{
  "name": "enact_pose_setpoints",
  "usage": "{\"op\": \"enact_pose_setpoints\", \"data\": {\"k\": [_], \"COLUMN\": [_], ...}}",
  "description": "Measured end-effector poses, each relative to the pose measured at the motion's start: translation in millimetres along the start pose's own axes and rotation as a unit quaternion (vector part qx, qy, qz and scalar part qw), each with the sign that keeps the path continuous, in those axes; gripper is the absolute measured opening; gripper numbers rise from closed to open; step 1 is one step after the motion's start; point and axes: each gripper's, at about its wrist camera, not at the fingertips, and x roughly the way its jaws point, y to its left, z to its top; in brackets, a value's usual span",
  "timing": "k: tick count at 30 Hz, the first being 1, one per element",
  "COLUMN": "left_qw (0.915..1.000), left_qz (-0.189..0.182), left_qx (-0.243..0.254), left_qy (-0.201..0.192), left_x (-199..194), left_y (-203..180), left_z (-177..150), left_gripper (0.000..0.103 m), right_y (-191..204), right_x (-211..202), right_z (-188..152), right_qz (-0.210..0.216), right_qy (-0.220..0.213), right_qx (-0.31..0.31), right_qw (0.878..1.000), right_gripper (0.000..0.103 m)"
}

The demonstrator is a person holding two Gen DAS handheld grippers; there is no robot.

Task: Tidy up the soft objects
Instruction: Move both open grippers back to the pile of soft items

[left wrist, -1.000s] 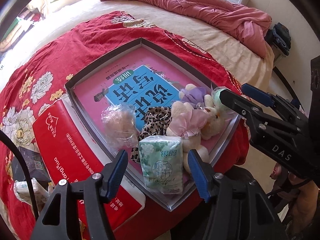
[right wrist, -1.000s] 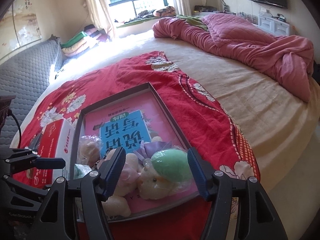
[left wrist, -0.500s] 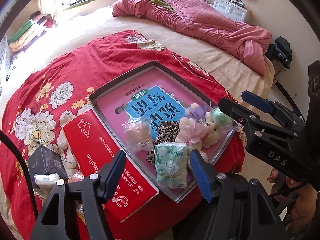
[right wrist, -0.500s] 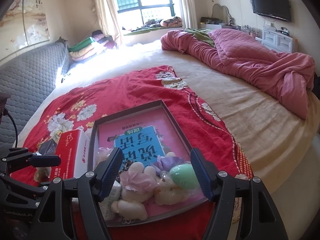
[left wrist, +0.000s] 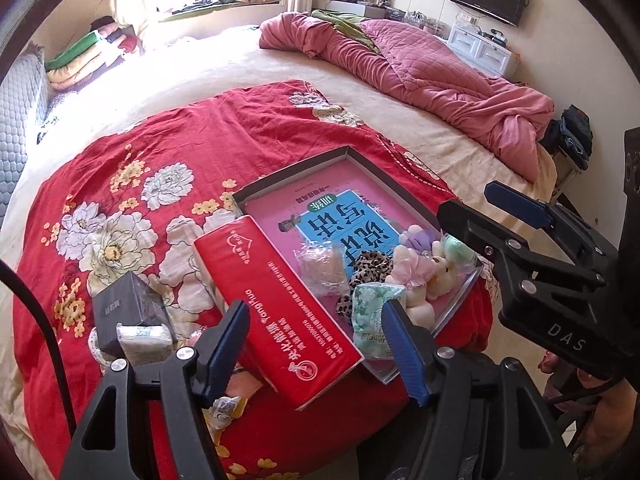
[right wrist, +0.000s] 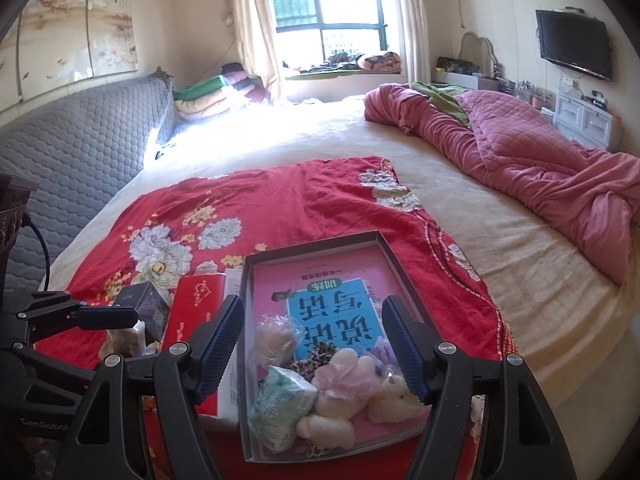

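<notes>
A shallow grey tray (left wrist: pixel 348 153) lined with a pink and blue book cover lies on the red floral cloth. At its near end lie a green tissue pack (left wrist: pixel 372 318), a leopard-print scrunchie (left wrist: pixel 370 264), a bagged beige puff (left wrist: pixel 320 270), a plush bear with a pink bow (left wrist: pixel 414 270) and a green sponge (left wrist: pixel 456 249). My left gripper (left wrist: pixel 316 344) hangs open above the red tissue box (left wrist: pixel 272 304), with nothing held. Over the tray's near end, above the plush bear (right wrist: pixel 344 380), my right gripper (right wrist: pixel 312 344) is open and holds nothing.
A dark small box (left wrist: pixel 128 304) and a wrapped packet (left wrist: pixel 142 338) lie left of the red box. A crumpled pink quilt (left wrist: pixel 432 76) covers the bed's far right. A grey padded headboard (right wrist: pixel 80 140) runs along the left, and the bed edge is just below the tray.
Both grippers have risen and drawn back from the tray, so more of the bed shows. Their jaws stand a little wider. The soft things stay in the tray.
</notes>
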Motion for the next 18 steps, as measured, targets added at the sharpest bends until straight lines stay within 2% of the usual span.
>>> {"op": "enact_pose_setpoints", "data": {"k": [18], "left_qw": [0.9948], "left_qz": [0.048], "left_qx": [-0.086], "left_qy": [-0.027], "left_x": [-47.2], "left_y": [97.5], "left_z": [-42.3], "left_gripper": [0.068], "right_y": [109.6], "right_x": [1.6], "right_z": [7.5], "right_qz": [0.075], "right_qy": [0.007], "right_qx": [-0.085], "right_qw": [0.994], "right_gripper": [0.073]}}
